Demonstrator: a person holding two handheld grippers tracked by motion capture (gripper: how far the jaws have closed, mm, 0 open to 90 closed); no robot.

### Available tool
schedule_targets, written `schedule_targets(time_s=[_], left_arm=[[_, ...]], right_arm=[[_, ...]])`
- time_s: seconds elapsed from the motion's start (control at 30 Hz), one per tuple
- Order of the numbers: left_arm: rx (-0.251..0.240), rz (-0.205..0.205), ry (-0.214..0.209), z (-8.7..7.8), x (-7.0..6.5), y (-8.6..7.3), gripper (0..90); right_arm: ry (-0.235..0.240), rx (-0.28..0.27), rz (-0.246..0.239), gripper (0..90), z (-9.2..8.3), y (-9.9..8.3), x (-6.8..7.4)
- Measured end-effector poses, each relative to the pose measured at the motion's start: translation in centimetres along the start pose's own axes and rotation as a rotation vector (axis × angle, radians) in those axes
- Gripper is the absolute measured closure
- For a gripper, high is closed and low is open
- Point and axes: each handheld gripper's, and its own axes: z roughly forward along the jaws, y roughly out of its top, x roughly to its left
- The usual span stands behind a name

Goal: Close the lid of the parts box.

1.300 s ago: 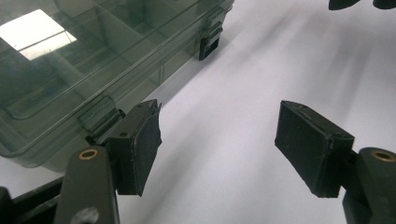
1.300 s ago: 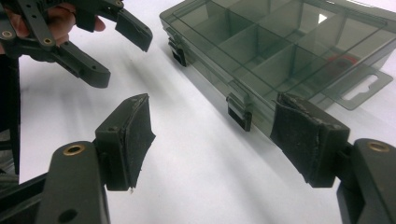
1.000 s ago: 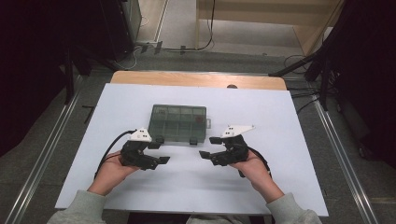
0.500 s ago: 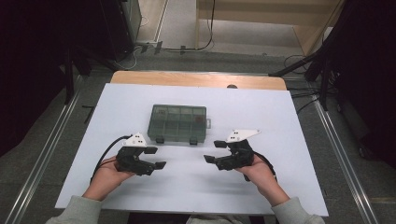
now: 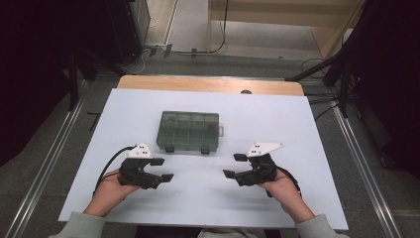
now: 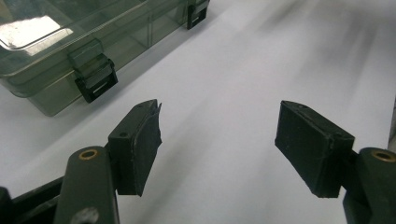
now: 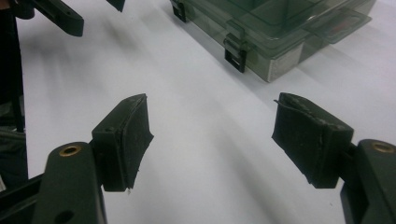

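The translucent smoky-green plastic compartment box (image 5: 188, 132) lay shut at the centre of the white table sheet (image 5: 297, 124), its two black front latches (image 6: 95, 79) facing the person. The left gripper (image 5: 162, 168) waited at seven o'clock of it and the right gripper (image 5: 234, 165) at four o'clock — both with jaws spread wide and nothing between them. To open it cleanly, each gripper would probably best meet one latch squarely, lifting both evenly. Compared with a second earlier, both hands had drawn back toward the near edge — the box had not shifted.
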Motion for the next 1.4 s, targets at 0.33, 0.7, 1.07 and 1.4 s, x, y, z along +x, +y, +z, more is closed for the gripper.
schedule_targets(time_s=[0.33, 0.7, 1.07, 1.4], left_arm=[[-0.004, -0.022, 0.007, -0.8, 0.4, -0.6, 23.5], [-0.011, -0.026, 0.015, -1.5, 0.5, -1.2, 23.4], [-0.008, -0.047, 0.029, -2.3, 1.0, -1.7, 23.5], [-0.013, -0.041, 0.056, -3.2, 1.0, -2.5, 23.4]], right_arm=[[-0.020, 0.004, 0.016, 27.2, -1.2, -1.2, -0.4], [-0.051, -0.013, 0.041, 26.8, -3.0, -2.5, -1.0], [-0.080, -0.026, 0.060, 26.7, -4.7, -3.7, -1.3], [-0.090, -0.024, 0.074, 26.8, -5.7, -4.9, -1.7]])
